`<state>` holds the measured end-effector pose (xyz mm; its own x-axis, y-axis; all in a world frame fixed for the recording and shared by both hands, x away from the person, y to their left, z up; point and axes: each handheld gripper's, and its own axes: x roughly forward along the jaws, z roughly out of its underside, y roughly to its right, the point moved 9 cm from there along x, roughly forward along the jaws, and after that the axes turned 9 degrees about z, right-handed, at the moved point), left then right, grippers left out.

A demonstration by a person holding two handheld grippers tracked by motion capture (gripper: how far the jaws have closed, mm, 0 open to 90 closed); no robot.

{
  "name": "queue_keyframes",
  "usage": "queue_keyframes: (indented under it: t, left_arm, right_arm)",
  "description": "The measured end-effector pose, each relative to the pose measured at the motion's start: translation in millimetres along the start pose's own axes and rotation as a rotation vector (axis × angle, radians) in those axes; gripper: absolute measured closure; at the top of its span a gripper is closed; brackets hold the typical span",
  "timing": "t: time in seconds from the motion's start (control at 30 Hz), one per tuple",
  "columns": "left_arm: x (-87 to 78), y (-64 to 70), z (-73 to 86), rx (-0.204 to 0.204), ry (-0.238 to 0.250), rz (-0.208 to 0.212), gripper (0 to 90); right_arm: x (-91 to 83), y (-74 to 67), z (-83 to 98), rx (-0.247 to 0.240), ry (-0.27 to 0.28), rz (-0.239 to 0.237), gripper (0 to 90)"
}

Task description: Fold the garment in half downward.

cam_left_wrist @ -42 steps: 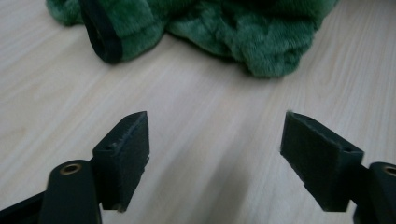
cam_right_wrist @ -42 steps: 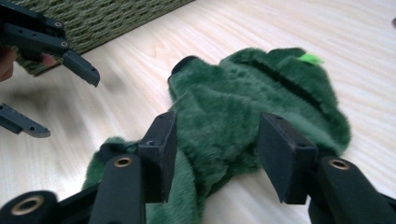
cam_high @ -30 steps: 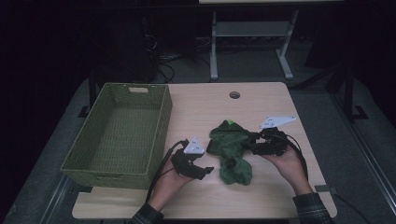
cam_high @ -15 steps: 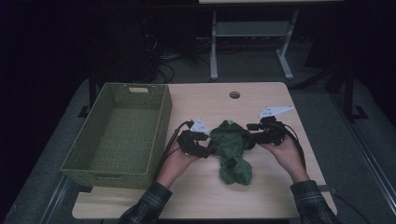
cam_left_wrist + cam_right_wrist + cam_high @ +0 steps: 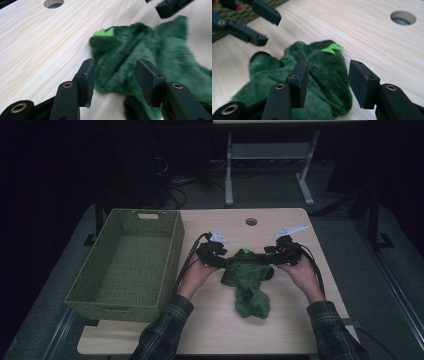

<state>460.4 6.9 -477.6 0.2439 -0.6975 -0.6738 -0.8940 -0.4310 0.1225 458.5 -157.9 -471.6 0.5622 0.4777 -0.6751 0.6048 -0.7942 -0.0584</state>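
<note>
The high view is dim: the room around the worktop [image 5: 280,320] sinks into near black, and only the pale wood catches light from above. Both gripper views are bright and evenly lit, yet the green plush cloth [image 5: 155,57] smears with motion blur, and far edges go soft.

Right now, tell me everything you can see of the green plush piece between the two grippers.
The green plush piece is dark green, furry fabric, limp and crumpled, lying flat on the wooden table. A bright green zigzag tab sticks out at its far edge. The left gripper and right gripper flank it, jaws straddling its edges without pressing; the left jaws have just been closing.
</note>
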Motion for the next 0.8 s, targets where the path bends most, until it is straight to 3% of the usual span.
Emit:
queue_keyframes:
  t: [0.27,0.53,0.63,0.73,0.77,0.8]
  left_arm:
    - [27.2,-17.6,16.8,-0.017,-0.082,0.006,50.2]
    - [43.1,-22.5,24.3,-0.033,-0.094,0.016,57.0]
    - [45.7,-23.7,24.8,-0.028,-0.101,0.014,66.5]
    - [47.6,-22.5,26.5,-0.035,-0.119,0.022,82.1]
    - [47.4,-22.6,26.0,-0.035,-0.119,0.015,85.7]
    - [46.8,-22.5,25.5,-0.035,-0.123,0.01,86.8]
  right_arm:
    - [25.1,8.5,15.4,0.005,-0.069,0.004,49.4]
    - [45.4,14.0,29.2,-0.003,-0.135,0.015,57.4]
    - [48.5,14.9,30.2,0.002,-0.142,0.017,64.6]
    - [50.0,14.1,30.4,0.007,-0.146,0.016,78.1]
    - [49.9,14.2,30.5,0.009,-0.149,0.018,85.2]
    - [49.6,13.7,30.2,0.011,-0.147,0.014,86.5]
